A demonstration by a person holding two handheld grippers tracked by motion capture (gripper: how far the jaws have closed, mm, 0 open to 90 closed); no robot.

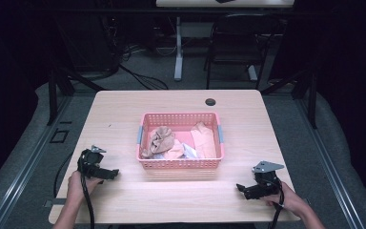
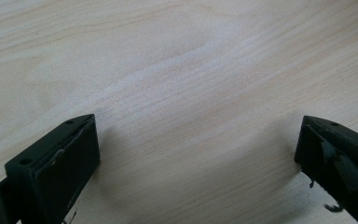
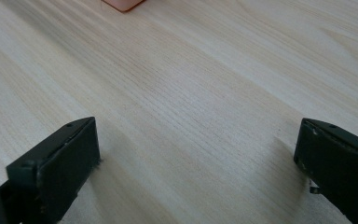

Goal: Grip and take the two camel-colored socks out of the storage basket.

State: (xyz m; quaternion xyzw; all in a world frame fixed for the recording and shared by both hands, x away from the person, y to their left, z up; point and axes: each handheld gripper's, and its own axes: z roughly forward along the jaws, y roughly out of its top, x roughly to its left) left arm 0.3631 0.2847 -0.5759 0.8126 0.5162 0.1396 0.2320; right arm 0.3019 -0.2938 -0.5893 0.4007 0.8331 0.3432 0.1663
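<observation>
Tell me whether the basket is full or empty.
Partly filled: the basket holds crumpled tan and peach cloths and something white, with bare floor showing between them.

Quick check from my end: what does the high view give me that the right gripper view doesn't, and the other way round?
High view alone: the whole pink basket with crumpled cloths inside, both hands, the left gripper, and a chair beyond the table. Right gripper view alone: its jaws close up, set wide apart over bare wood grain. Shared: the wooden table, the right gripper, and the basket, seen as a pink corner at the gripper view's top edge.
</observation>
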